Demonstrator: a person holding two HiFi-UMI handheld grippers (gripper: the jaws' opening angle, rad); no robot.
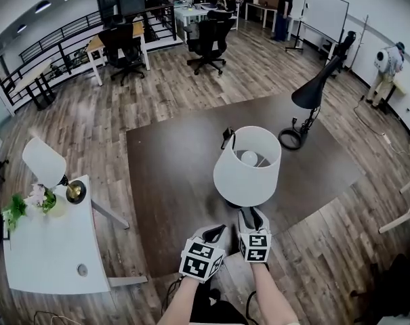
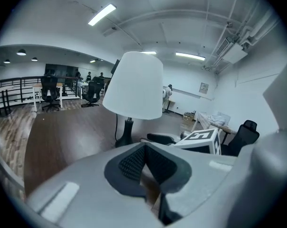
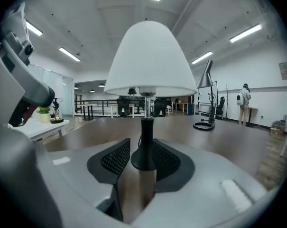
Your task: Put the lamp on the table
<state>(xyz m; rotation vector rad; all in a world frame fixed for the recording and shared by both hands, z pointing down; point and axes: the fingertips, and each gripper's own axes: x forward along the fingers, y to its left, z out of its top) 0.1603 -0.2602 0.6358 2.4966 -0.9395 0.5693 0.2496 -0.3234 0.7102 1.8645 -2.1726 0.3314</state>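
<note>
The lamp, with a white shade (image 1: 247,168) and a black stem and foot, stands upright on the dark rug (image 1: 171,181). My right gripper (image 1: 252,214) is low beside its foot. In the right gripper view the open gripper (image 3: 142,151) has the lamp's black foot (image 3: 143,158) between its fingertips, with the shade (image 3: 150,61) overhead. My left gripper (image 1: 217,233) hovers just left of the right one, shut and holding nothing. Seen from the shut left gripper (image 2: 144,148), the lamp (image 2: 134,87) is ahead and slightly left. The white table (image 1: 49,249) is at the far left.
The white table carries a small lamp (image 1: 43,161), a brass object and a plant (image 1: 18,208). A black floor lamp (image 1: 313,93) stands at the rug's far right corner. Office chairs (image 1: 208,39) and desks lie beyond, with people at the back and right.
</note>
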